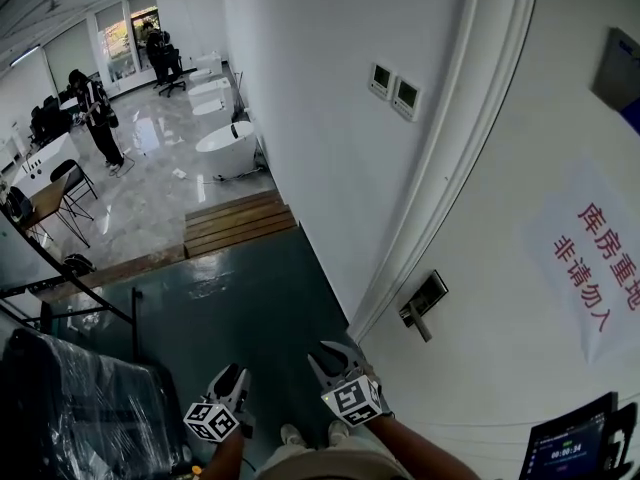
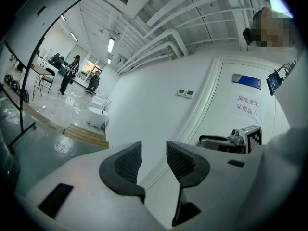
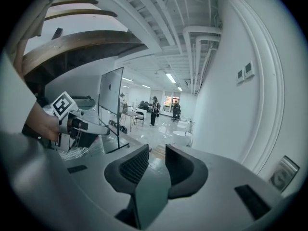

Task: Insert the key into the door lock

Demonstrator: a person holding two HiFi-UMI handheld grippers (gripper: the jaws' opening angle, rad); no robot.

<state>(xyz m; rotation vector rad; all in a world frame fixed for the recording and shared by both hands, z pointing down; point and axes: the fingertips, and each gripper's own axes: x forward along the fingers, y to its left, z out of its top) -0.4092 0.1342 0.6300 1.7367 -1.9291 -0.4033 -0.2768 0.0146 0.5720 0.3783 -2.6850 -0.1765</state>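
The door lock [image 1: 425,304], a grey metal plate with a handle, sits on the white door [image 1: 520,298] to the right, ahead of both grippers. In the right gripper view the lock [image 3: 281,175] shows at the lower right edge. My right gripper [image 1: 336,354] is low near the door frame, its jaws a little apart with nothing between them [image 3: 156,160]. My left gripper [image 1: 231,376] hangs beside it over the dark floor, also open and empty [image 2: 154,158]. No key shows in any view.
A paper sign [image 1: 592,260] with red characters hangs on the door. Two wall panels [image 1: 395,88] are mounted left of the door frame. Wooden steps [image 1: 240,220] lead to a glossy showroom floor with bathtubs [image 1: 225,138] and a person [image 1: 95,113]. A plastic-wrapped bulk [image 1: 80,408] stands at lower left.
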